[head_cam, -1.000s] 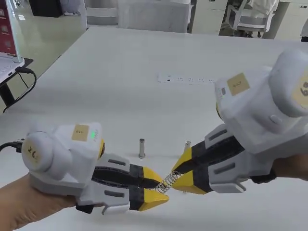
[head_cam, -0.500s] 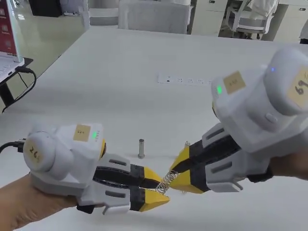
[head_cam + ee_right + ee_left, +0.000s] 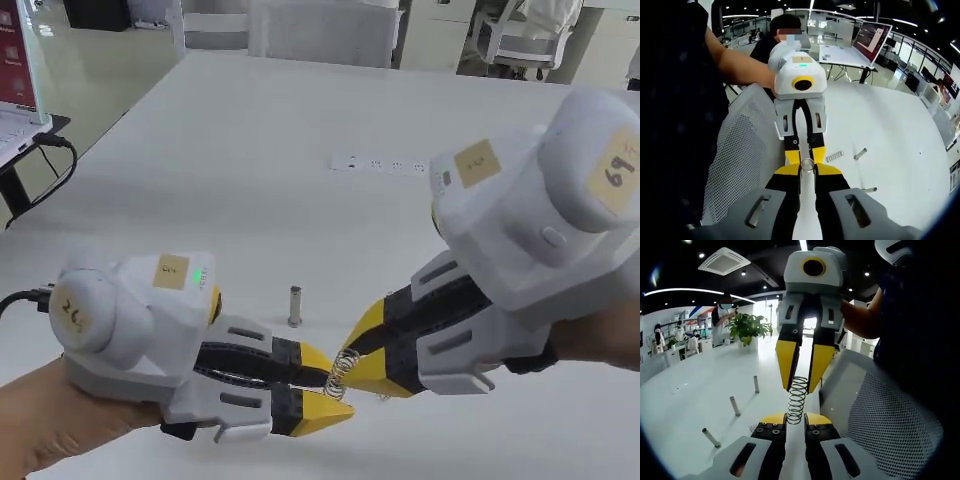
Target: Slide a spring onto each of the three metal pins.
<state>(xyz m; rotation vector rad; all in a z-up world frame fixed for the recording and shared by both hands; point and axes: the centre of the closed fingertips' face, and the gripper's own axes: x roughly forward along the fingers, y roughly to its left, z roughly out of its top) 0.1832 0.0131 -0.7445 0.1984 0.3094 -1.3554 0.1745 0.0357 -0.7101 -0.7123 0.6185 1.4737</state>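
Now, from the left: left hand-held gripper (image 3: 325, 385) clenched on one end of the coil spring (image 3: 340, 373), low over the white table (image 3: 230, 170). Just beyond, standing upright and bare, one of the metal pins (image 3: 295, 305); three in a loose row in the left gripper view, each apart from the next. Then the coil spring itself, lifted clear of the table and spanning the gap between both tools. At the right, right hand-held gripper (image 3: 358, 365) grasping the other end, tip to tip with its partner. Probably very light and springy, apt to bend or shoot away if squeezed mid-coil; best held by the end turns from one side only, leaving the bore open to drop over a pin. Plenty of bare table around the pins, power strip (image 3: 385, 163) well behind, a second loose spring (image 3: 835, 156) lying near two pins in the right gripper view. Near table edge close by the hands, mesh chair (image 3: 880, 410) just past it, so keep the work inboard
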